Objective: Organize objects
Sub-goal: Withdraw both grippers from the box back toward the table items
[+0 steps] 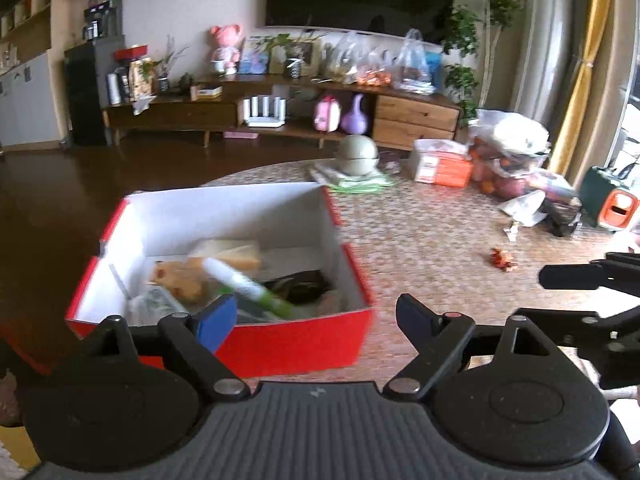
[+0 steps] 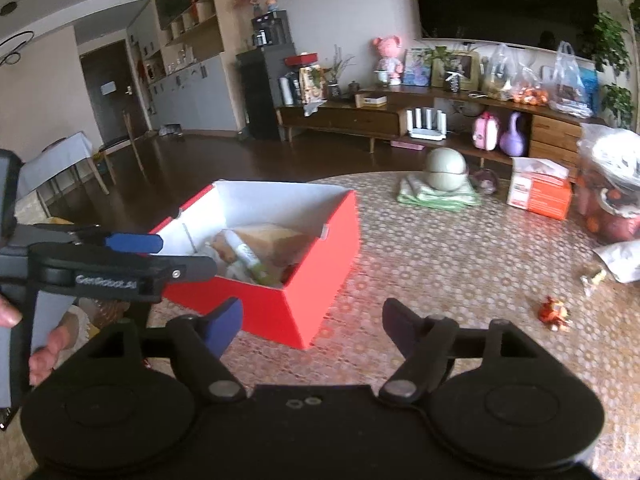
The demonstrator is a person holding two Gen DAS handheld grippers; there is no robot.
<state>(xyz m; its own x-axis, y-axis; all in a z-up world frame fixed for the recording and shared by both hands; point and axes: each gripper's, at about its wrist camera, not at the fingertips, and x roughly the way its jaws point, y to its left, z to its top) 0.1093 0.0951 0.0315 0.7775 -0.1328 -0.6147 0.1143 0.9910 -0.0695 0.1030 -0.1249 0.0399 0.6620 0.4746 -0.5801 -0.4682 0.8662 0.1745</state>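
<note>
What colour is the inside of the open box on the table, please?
White inside, red outside; the box shows it best in the left wrist view.

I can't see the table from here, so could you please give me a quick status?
Left gripper and right gripper open, empty. Red box holds items. Small toy loose on table.

The left gripper (image 1: 316, 316) is held wide open, empty, above the near edge of a red box (image 1: 304, 340) in which a white-and-green tube (image 1: 248, 286) lies.
</note>
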